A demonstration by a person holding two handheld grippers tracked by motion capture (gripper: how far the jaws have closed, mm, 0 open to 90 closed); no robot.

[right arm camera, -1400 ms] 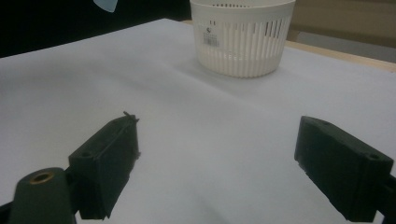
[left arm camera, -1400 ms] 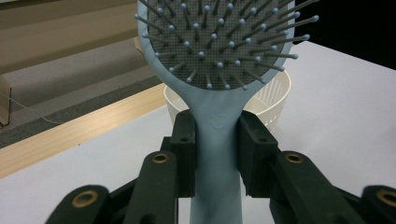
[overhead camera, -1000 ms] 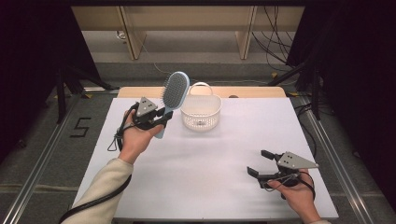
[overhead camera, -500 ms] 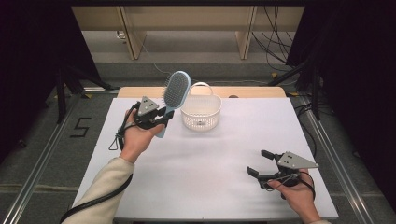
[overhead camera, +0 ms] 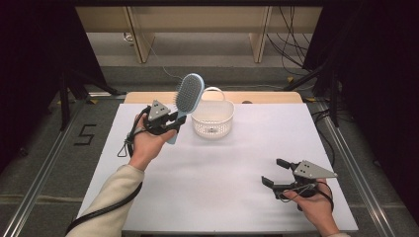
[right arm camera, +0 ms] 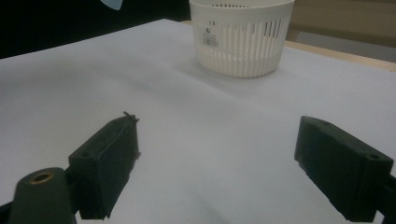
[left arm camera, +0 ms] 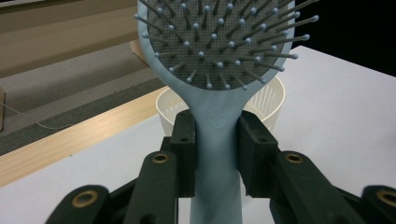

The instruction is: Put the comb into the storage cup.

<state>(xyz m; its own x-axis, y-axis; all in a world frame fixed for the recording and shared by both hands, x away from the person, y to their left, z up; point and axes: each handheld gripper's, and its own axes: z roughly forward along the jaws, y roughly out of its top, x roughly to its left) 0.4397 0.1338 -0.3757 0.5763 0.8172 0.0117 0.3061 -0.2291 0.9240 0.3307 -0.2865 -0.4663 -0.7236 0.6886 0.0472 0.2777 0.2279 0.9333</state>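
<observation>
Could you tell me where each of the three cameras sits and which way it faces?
High view: above the person's side, looking forward and down on the white table; both forearms enter from below, left gripper holding the blue hairbrush, right gripper open.
Left gripper view: rides that gripper, looking along its jaws clamped on the hairbrush handle, toward the white basket.
Right gripper view: rides low over the table, looking between its spread jaws toward the basket.
Shared: all three show the basket and table.
</observation>
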